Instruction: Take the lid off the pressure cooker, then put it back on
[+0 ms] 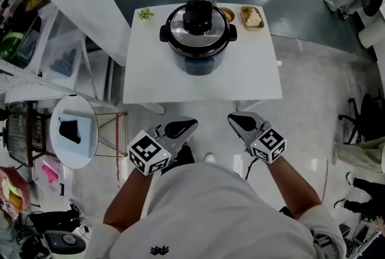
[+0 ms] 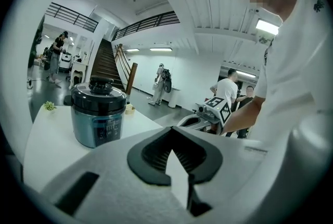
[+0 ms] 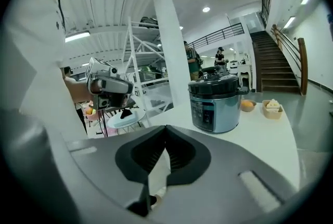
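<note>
The pressure cooker [image 1: 198, 38] stands at the back middle of a white table [image 1: 252, 80], its silver lid with a black knob [image 1: 198, 17] seated on top. It also shows in the left gripper view as the cooker [image 2: 99, 113] and in the right gripper view as the cooker [image 3: 216, 106]. My left gripper [image 1: 192, 123] and right gripper [image 1: 231, 119] hover side by side in front of the table's near edge, well short of the cooker. Both the left gripper [image 2: 171, 129] and the right gripper [image 3: 165, 128] are shut with nothing between their tips.
Behind the cooker lie a small green plant [image 1: 145, 13], a bowl with an orange thing [image 1: 227, 13] and a tray with cake [image 1: 251, 17]. A round side table [image 1: 73, 131] and shelving stand at the left. Several people stand far off [image 2: 164, 82].
</note>
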`<act>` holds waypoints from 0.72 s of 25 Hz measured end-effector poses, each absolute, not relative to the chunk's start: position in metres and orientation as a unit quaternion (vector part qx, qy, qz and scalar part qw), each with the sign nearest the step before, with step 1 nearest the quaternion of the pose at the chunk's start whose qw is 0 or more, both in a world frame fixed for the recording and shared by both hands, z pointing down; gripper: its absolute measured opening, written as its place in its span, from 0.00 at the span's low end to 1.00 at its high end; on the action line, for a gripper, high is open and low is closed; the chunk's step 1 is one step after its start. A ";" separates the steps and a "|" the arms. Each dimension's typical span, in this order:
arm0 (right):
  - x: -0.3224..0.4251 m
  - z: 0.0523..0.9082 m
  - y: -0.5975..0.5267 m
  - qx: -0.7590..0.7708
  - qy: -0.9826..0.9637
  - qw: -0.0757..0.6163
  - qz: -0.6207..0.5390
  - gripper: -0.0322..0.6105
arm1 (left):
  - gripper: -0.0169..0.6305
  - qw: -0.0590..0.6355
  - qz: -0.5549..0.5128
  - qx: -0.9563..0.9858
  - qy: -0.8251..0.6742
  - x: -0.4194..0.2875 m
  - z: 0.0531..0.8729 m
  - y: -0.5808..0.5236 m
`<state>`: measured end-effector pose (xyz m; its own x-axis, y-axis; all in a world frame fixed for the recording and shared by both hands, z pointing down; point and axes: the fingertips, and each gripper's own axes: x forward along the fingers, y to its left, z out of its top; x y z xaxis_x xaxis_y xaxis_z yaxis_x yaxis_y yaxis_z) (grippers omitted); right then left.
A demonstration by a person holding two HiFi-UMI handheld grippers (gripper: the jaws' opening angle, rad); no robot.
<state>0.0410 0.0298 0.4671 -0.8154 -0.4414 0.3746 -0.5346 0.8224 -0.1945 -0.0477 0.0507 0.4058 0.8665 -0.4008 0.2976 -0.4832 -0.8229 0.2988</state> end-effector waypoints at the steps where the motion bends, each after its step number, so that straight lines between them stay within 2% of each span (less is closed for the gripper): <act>1: 0.043 0.467 0.039 0.254 -0.943 0.159 0.146 0.07 | 0.04 0.188 0.114 0.946 -0.237 -0.044 0.409 0.059; 18: 0.079 0.461 0.118 0.226 -0.954 0.153 0.126 0.07 | 0.04 0.192 0.139 0.932 -0.276 -0.007 0.427 0.143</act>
